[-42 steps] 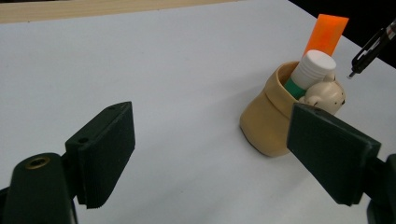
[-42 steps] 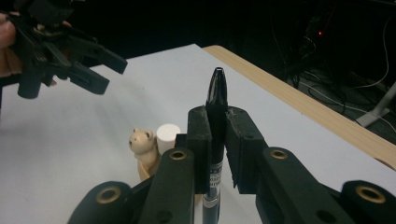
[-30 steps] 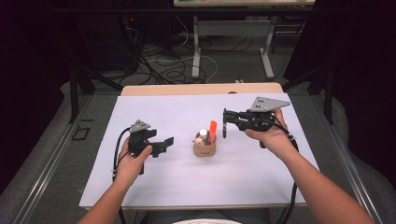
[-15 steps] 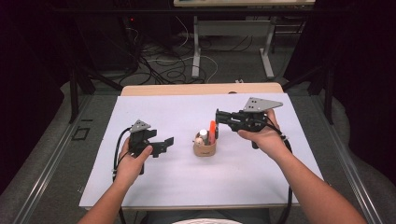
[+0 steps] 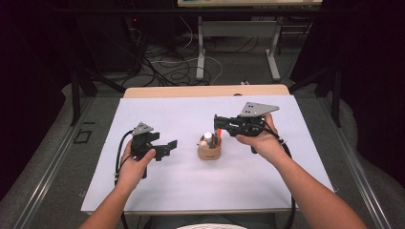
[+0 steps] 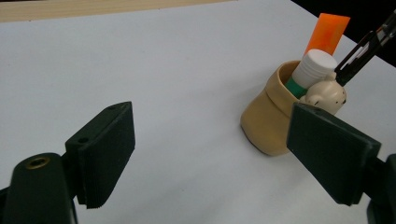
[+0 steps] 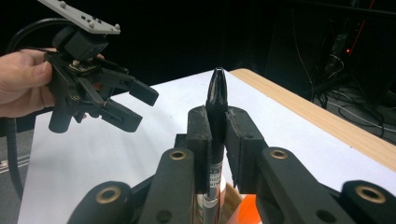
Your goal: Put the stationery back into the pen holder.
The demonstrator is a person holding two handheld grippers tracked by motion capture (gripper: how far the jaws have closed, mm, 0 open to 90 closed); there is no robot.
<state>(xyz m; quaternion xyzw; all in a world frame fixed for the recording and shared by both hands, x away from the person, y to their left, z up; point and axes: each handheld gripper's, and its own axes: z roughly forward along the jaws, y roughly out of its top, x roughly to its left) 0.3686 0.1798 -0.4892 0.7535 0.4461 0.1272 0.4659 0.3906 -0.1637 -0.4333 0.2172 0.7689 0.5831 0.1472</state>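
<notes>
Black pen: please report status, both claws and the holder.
Right claw shut on black pen, above tan holder. Left claw open, empty, beside holder. Orange piece and glue stick crowd the holder.

even overhead light on the white table (image 5: pixel 157 191), dark surroundings, soft shadows; near parts slightly blurred

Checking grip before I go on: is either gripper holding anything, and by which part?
The right gripper is shut on a black pen, clamped on its barrel just below the cap, above the tan cup. The left gripper is open, holding nothing.
</notes>
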